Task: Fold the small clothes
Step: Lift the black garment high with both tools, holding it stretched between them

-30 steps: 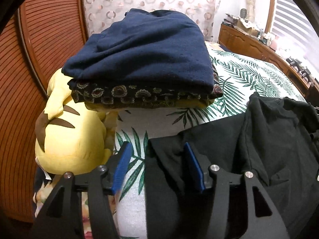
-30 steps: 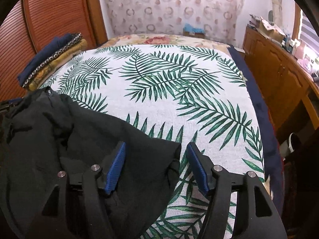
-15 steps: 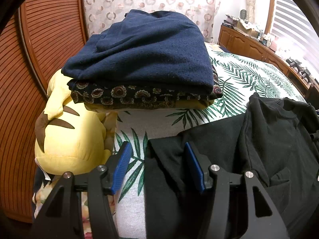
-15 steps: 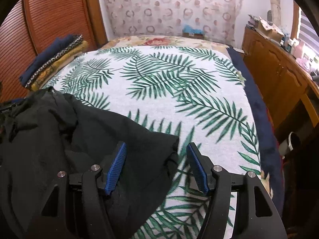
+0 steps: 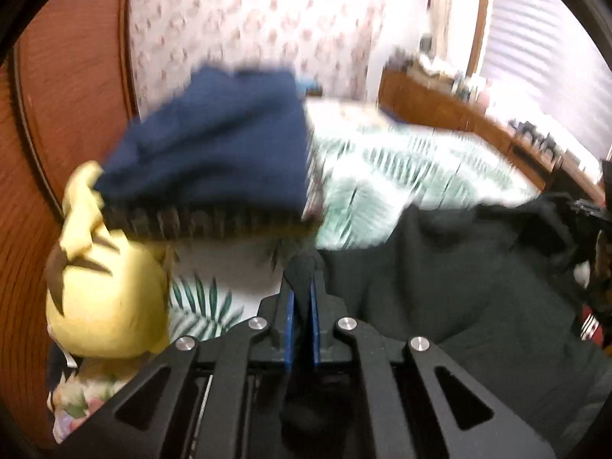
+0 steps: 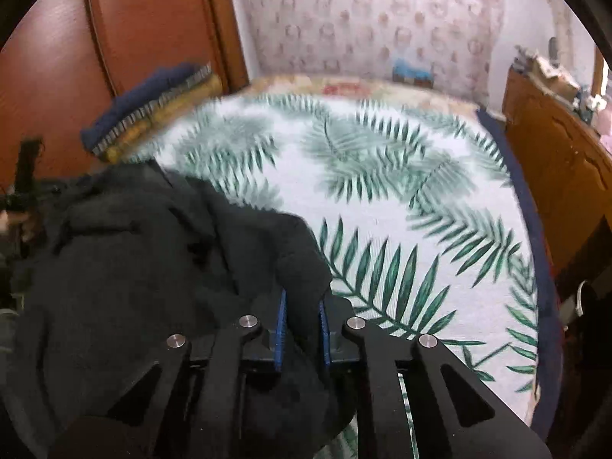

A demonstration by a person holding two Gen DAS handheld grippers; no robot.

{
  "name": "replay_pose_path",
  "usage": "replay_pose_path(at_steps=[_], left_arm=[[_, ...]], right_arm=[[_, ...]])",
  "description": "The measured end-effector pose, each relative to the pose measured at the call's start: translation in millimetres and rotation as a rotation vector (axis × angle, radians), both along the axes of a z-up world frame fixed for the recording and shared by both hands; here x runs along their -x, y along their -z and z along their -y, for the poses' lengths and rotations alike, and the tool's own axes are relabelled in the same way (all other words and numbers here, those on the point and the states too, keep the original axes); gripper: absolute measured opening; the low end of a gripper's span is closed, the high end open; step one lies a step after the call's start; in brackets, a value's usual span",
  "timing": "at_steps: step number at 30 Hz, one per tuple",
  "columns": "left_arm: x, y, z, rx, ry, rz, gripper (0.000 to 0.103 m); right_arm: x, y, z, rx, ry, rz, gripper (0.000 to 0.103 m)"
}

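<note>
Black garment (image 5: 451, 287) lies bunched on the leaf-print bedspread (image 6: 382, 199), pinched at both near corners.
Your left gripper (image 5: 302, 306) and right gripper (image 6: 302, 317) each clamp a fold of cloth. Uneven lifting could drag it crooked or slip a corner free. Motion blur hides the folded stack (image 5: 214, 153); the garment's far edge is cut off.

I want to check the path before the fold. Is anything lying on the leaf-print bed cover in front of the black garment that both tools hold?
Nothing visible does. Beyond the black garment, the leaf-print bed cover lies bare; the stack of folded clothes sits off at its far left edge. The left tool and right tool already grip the fabric.
</note>
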State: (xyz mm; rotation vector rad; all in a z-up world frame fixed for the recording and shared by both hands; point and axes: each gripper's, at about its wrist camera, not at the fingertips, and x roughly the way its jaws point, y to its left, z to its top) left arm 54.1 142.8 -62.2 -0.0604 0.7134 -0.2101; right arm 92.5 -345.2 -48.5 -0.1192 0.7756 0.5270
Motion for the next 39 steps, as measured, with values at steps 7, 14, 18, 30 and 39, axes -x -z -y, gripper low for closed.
replay_pose_path(at_steps=[7, 14, 18, 30, 39], left_arm=[[31.7, -105.6, 3.5, 0.081, 0.022, 0.270, 0.003], [56.8, -180.1, 9.1, 0.093, 0.058, 0.445, 0.003], [66.9, -209.7, 1.2, 0.109, 0.061, 0.515, 0.003], [88.6, -274.4, -20.7, 0.161, 0.088, 0.693, 0.003], [86.4, -284.7, -23.7, 0.148, 0.046, 0.724, 0.003]], right_arm=[[36.8, -99.5, 13.1, -0.112, 0.025, 0.209, 0.010], [67.0, -190.3, 15.9, -0.111, 0.018, 0.393, 0.010], [89.5, -237.2, 29.0, -0.114, 0.037, 0.485, 0.010], [150.4, -341.4, 50.3, -0.117, 0.066, 0.710, 0.010], [160.7, -363.9, 56.9, -0.121, 0.079, 0.769, 0.010]])
